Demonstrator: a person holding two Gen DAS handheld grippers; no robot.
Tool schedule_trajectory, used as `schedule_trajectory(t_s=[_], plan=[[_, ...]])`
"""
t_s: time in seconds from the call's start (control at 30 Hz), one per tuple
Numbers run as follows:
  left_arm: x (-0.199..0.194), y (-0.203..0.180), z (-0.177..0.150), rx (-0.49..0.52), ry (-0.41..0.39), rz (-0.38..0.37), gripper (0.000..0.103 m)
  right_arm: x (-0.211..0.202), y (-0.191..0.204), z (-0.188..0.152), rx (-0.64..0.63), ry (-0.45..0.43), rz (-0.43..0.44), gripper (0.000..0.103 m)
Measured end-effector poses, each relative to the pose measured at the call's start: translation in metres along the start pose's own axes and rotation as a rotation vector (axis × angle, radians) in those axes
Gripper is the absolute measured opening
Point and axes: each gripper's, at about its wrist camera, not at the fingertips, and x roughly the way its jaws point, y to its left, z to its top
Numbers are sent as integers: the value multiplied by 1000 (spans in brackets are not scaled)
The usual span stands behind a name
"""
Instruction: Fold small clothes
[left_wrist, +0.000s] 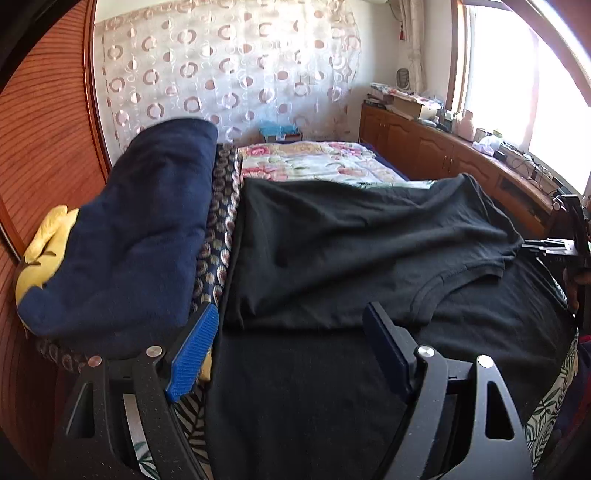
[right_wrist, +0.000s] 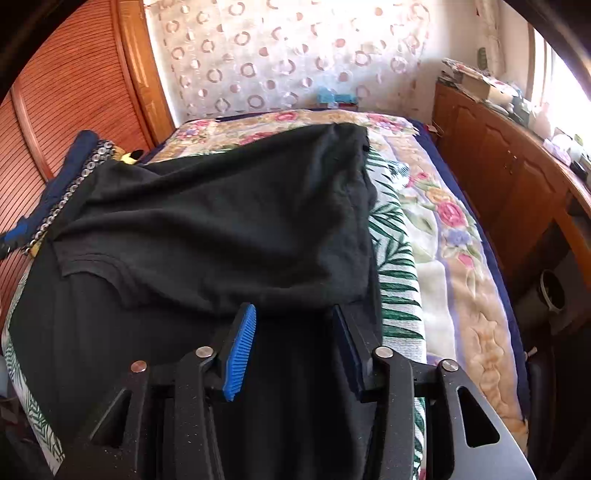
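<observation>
Although the black T-shirt (left_wrist: 369, 236) already lies spread on the bed (right_wrist: 454, 236), we judge the fold only partly made — its far half is turned back toward us, so a sleeve hem and the curved neckline sit on top of the lower layer, with wrinkles not yet smoothed. Its long axis runs from six o'clock up toward twelve in both wrist views, along the length of the bed, and the doubled edge with the neckline faces us at about six. Our left gripper (left_wrist: 291, 350) hangs over the near dark cloth with its jaws well apart, nothing between them; our right gripper (right_wrist: 295, 350) also stands apart, though narrower, with only the flat shirt showing under the gap and no cloth pinched. At about nine o'clock in the left view, a navy garment (left_wrist: 136, 221) with a yellow patch rests beside the shirt; we cannot tell how neatly it is folded. What is left, we think, is folding the sides inward, halving the shirt again — then setting it aside.
</observation>
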Motion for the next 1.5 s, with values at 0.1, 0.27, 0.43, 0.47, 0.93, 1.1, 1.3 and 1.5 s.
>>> schedule_trajectory(t_s=[0.1, 0.27, 0.43, 0.47, 0.93, 1.1, 1.3, 1.5], plan=[[5, 4, -7, -21, 23, -8, 81, 2, -6, 7, 35, 5, 31, 47], [13, 6, -14, -44, 57, -34, 81, 11, -3, 17, 45, -23, 22, 47], [20, 4, -15, -48, 83, -46, 70, 25, 3, 20, 30, -19, -10, 47], [21, 5, -15, -48, 89, -49, 66, 26, 3, 19, 21, -23, -21, 47], [49, 9, -7, -132, 111, 47, 63, 26, 15, 16, 8, -31, -36, 53], [53, 7, -4, -131, 99, 85, 51, 25, 14, 16, 9, -32, -34, 53], [62, 8, 0, -111, 109, 144, 33, 24, 17, 16, -12, -27, -56, 53], [65, 11, 3, -93, 116, 159, 3, 22, 16, 16, -21, -32, -91, 27]])
